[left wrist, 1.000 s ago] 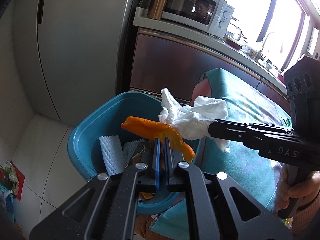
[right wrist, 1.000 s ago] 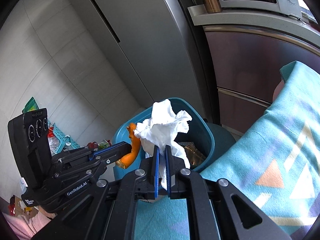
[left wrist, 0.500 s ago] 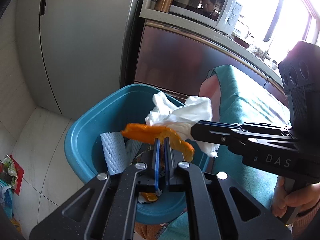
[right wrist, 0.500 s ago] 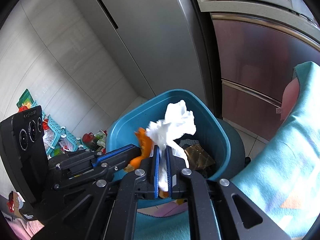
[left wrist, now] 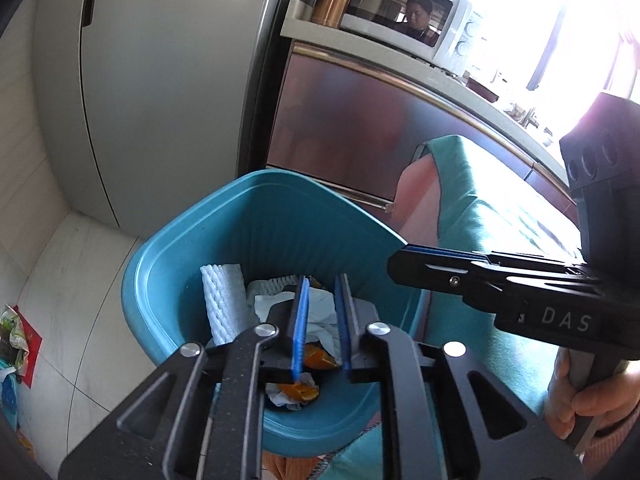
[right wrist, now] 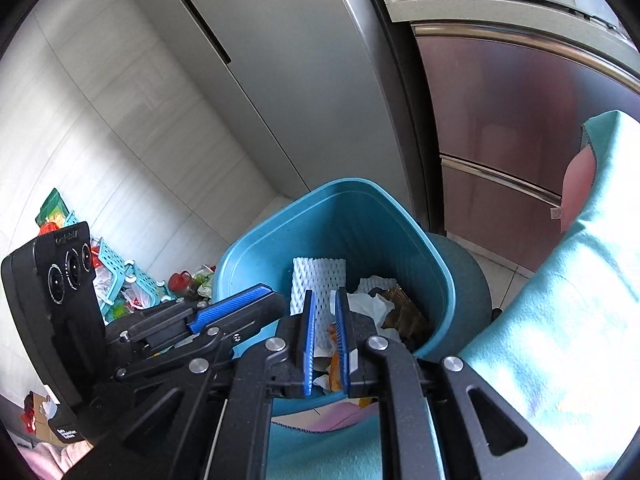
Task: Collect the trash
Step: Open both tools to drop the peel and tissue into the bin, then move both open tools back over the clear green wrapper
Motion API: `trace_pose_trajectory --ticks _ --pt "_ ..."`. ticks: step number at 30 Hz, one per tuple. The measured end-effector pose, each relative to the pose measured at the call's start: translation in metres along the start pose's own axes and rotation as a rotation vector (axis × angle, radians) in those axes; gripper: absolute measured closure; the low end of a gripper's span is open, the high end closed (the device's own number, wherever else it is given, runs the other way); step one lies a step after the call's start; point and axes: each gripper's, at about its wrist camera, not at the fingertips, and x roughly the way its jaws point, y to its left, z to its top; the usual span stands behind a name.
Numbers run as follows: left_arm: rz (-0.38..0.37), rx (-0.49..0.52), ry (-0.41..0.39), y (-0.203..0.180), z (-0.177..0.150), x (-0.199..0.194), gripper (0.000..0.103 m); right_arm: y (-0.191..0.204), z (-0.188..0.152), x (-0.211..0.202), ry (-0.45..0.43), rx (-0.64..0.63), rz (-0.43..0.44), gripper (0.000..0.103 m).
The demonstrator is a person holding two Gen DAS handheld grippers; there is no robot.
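Note:
A blue trash bin [left wrist: 168, 256] [right wrist: 400, 224] stands on the floor by the fridge. Inside lie a white foam net sleeve [left wrist: 224, 300] [right wrist: 318, 280], crumpled white tissue [left wrist: 316, 312] [right wrist: 372, 300], orange peel [left wrist: 316, 358] [right wrist: 334, 360] and a brown wrapper [right wrist: 404, 312]. My left gripper [left wrist: 322, 292] is open and empty over the bin; it also shows in the right wrist view [right wrist: 240, 304]. My right gripper [right wrist: 322, 304] is open and empty over the bin, and shows at the right of the left wrist view [left wrist: 404, 264].
A grey fridge [left wrist: 168, 80] and a steel-fronted cabinet [left wrist: 360, 128] stand behind the bin, with a microwave [left wrist: 404, 28] on top. A teal cloth-covered surface [right wrist: 560, 300] lies at the right. A small basket and clutter [right wrist: 120, 280] sit on the floor at left.
Both grippers have opened. The orange peel left the left gripper and the white tissue left the right gripper; both now lie in the bin.

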Motion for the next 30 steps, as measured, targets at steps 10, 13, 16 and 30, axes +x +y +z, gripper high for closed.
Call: trace_pose_trajectory --ticks 10,13,16,30 --pt "-0.003 0.090 -0.086 -0.032 -0.004 -0.032 0.063 -0.007 -0.019 -0.041 -0.092 0.000 0.015 0.078" --pt "-0.007 0.122 -0.111 -0.046 -0.005 -0.041 0.057 -0.011 -0.027 -0.059 -0.127 -0.004 0.007 0.077" --pt "-0.013 0.155 -0.133 -0.062 -0.007 -0.050 0.048 -0.016 -0.036 -0.081 -0.168 0.001 -0.003 0.076" --pt "-0.107 0.335 -0.189 -0.152 -0.018 -0.071 0.026 -0.069 -0.093 -0.185 -0.328 0.090 -0.138 0.060"
